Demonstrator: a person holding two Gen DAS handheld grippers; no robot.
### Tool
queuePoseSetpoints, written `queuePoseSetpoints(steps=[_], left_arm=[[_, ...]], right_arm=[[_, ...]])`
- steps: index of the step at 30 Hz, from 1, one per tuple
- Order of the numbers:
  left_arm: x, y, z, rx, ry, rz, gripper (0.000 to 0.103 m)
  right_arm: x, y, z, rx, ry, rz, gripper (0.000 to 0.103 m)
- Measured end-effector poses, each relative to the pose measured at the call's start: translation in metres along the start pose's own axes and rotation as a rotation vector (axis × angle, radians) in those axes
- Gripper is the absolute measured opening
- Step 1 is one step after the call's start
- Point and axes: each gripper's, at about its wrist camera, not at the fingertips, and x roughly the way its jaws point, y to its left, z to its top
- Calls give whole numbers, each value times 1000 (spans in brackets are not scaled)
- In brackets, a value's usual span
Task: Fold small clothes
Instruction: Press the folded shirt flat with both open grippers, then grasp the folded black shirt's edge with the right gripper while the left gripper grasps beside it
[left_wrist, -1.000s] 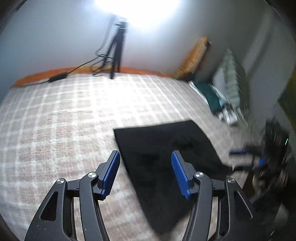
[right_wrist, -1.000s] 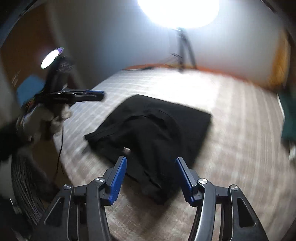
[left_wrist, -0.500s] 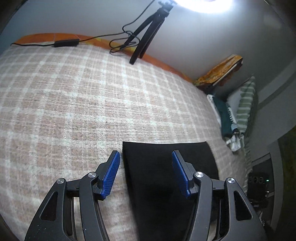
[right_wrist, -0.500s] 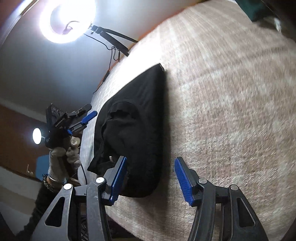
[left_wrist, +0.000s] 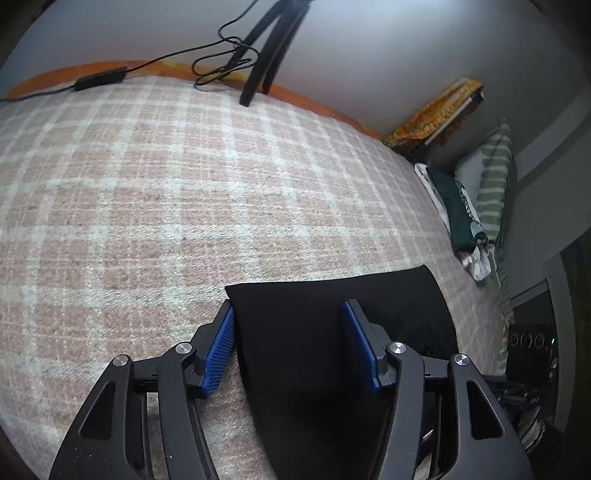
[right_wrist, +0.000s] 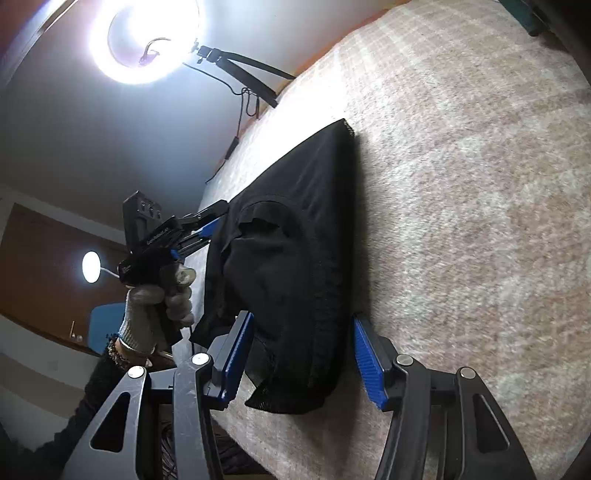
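1. Black garment (right_wrist: 295, 266) lies on the plaid bedspread (left_wrist: 147, 206), near the bed edge; lower centre of the left wrist view, centre of the right wrist view.
2. Progress, judging by shape: partly folded. The far edge is straight with a square corner in the left view; in the right view a bunched layer sits on top and the near end is ragged. More folds and smoothing are left.
3. Long axis in the right view runs from lower centre to upper right, far corner pointing toward the ring light (right_wrist: 144, 40).
4. Left gripper (left_wrist: 291, 343): jaws apart, straddling the garment's left edge, clamping nothing.
5. Right gripper (right_wrist: 303, 354): jaws wide apart, bracketing the near end, no grip yet.
6. Outward: tripod (left_wrist: 266, 55) and cable at upper centre, pile of clothes (left_wrist: 469, 221) at right.
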Motion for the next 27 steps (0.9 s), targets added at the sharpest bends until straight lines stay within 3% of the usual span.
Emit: queuePoseSetpoints(steps=[2,3,5,9,10,15,27], left_arm=[[2,-5,-1,37,-4,19,54],[2,-6,-2,48,-7,27,53],[4,-7,-3,59,-7,42,33],[6,-11,-4,59,-31,66,15],[6,-16,-6,80,-38,78,12],[8,-33,-14,175,-77,145,9],[-2,-49,-19,270,-141,211,6]], right_arm=[[3,0,3,2,-5,19,57],[3,-1,3,6,0,25,53],[10,1,3,-2,5,16,42],[15,5,4,-32,7,-15,29],[16,4,5,-33,7,-24,21],[20,7,7,-61,-3,-72,9],[34,35,14,-243,-13,-231,7]])
